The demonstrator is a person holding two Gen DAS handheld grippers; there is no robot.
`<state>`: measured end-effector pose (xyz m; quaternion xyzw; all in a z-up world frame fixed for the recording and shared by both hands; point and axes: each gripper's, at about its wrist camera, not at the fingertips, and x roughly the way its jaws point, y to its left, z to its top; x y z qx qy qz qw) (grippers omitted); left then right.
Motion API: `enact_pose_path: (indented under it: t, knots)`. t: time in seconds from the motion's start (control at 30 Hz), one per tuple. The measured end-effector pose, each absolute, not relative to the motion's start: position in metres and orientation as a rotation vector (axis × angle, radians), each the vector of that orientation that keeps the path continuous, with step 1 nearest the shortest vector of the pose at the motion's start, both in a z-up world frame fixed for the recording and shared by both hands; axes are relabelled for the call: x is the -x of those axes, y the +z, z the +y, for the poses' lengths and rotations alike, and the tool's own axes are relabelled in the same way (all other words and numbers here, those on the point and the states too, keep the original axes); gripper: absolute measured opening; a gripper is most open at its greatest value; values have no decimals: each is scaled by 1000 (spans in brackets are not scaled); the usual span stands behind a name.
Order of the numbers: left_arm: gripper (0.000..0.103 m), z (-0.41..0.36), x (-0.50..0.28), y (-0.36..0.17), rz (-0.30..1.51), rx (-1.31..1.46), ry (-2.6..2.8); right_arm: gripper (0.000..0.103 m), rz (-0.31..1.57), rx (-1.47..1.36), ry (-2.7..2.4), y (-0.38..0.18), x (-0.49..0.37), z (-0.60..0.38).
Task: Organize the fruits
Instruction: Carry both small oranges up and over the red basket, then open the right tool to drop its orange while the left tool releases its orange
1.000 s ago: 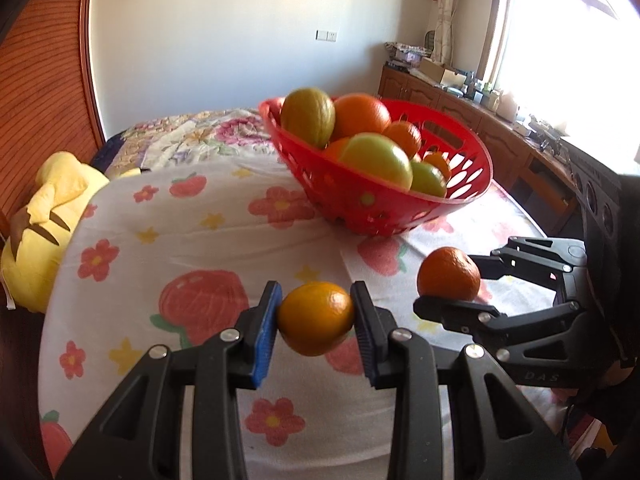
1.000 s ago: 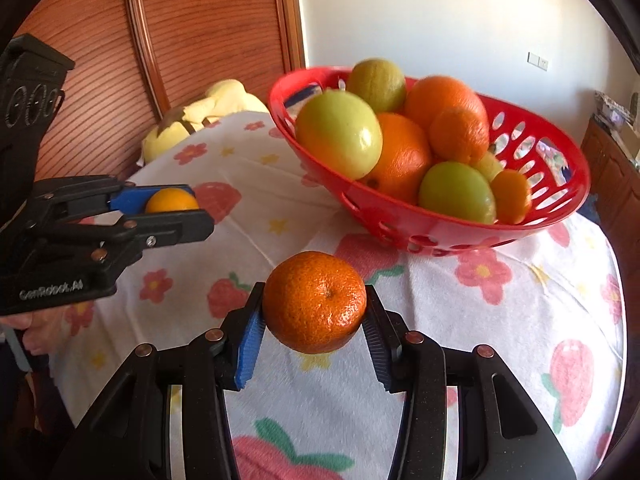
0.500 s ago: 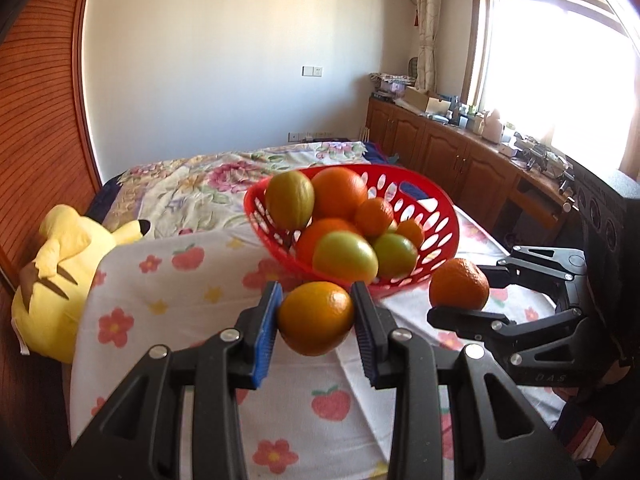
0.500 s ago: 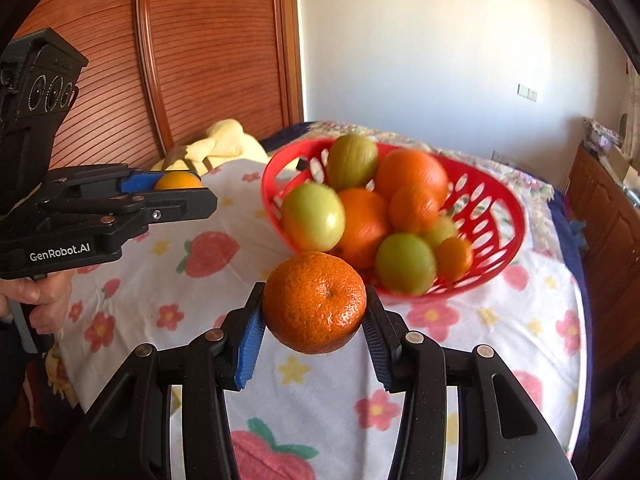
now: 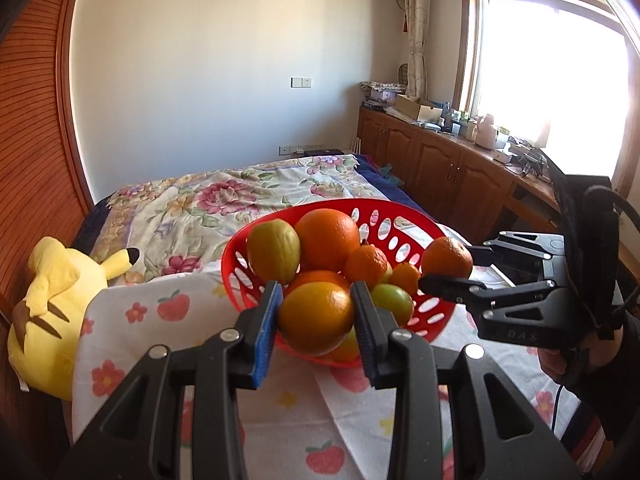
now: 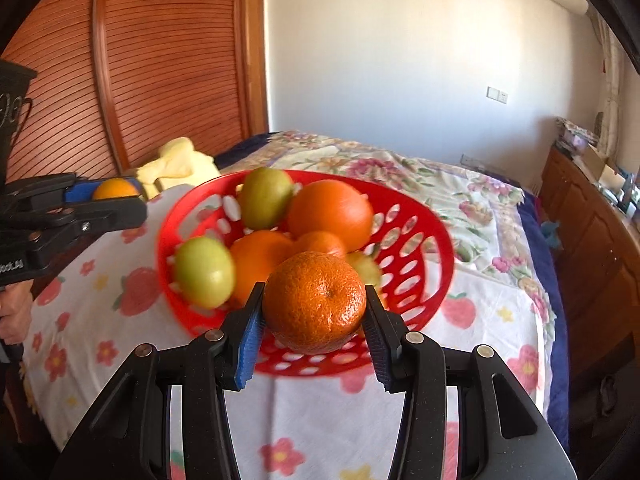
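Note:
A red perforated basket piled with oranges and green fruits stands on a flower-and-strawberry cloth. My left gripper is shut on a smooth yellow-orange orange, held up in front of the basket's near rim. From the right wrist view that gripper hangs left of the basket with its orange showing. My right gripper is shut on a dimpled mandarin above the basket's near edge. In the left wrist view it holds the mandarin at the basket's right rim.
A yellow plush toy lies left of the cloth by a wooden slatted wall. A floral bedspread stretches behind the basket. Wooden cabinets with clutter run under the window at right. A hand grips the left tool.
Both grippers have risen with their fruits and drawn back slightly, so the basket now sits lower and smaller in both views. Each grip has held unchanged.

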<state>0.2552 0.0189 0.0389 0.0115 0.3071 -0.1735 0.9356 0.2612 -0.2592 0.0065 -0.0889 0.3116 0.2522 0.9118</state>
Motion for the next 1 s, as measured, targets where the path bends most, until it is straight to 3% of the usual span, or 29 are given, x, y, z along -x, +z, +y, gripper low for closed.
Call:
enact_pose_path:
  t: [1.0]
  knots:
    - [34,3,-332,8,712,-69,-346,47,674,181,454,-9,-344,-260]
